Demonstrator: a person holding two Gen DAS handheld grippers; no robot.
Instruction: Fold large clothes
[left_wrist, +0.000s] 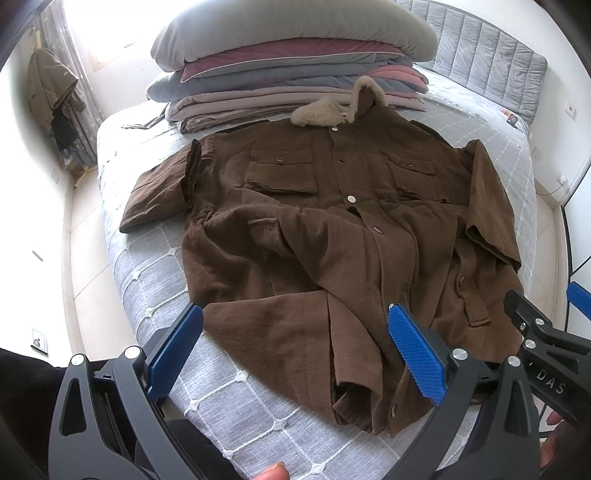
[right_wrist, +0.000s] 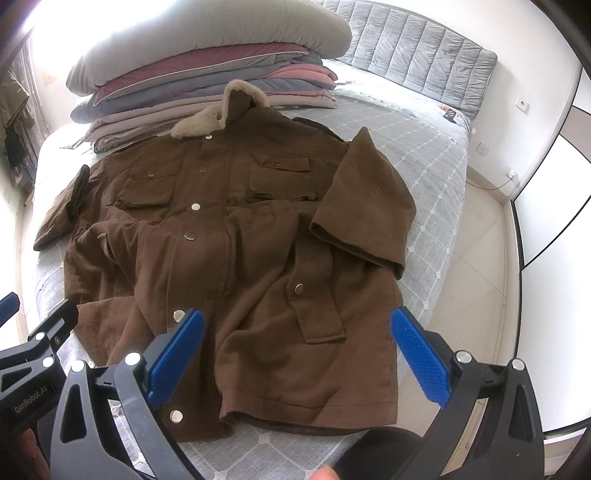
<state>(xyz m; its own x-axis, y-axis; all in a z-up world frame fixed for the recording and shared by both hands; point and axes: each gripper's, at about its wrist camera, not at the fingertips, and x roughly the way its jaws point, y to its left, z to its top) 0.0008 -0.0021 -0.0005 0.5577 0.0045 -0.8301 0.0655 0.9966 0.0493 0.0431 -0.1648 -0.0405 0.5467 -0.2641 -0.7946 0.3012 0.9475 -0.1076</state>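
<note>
- The left gripper (left_wrist: 295, 354) hovers low over the near hem of the coat (left_wrist: 332, 229), aimed along the bed (left_wrist: 147, 258) toward the collar; its blue fingers (left_wrist: 415, 354) are spread wide and hold nothing.
- The right gripper (right_wrist: 297, 356) hangs just beside it at the same height, over the right half of the hem; its fingers (right_wrist: 419, 356) are also wide apart and empty.
- Each gripper shows at the edge of the other's view, so the two sit side by side, close but not touching.
- A fingertip (left_wrist: 271, 472) of the person shows at the bottom of the left view, and another at the bottom of the right view.
- The brown coat lies front up and buttoned on the grey quilted bed, fur collar (left_wrist: 325, 110) against a stack of folded bedding (left_wrist: 280, 74). The sleeve on the right (right_wrist: 369, 206) is bent back over the body; the other sleeve (left_wrist: 155, 195) lies out to the left.
- Writing: "DAS" on the right gripper's body in the left view; "GenRobot.AI" on the left gripper's body in the right view.
</note>
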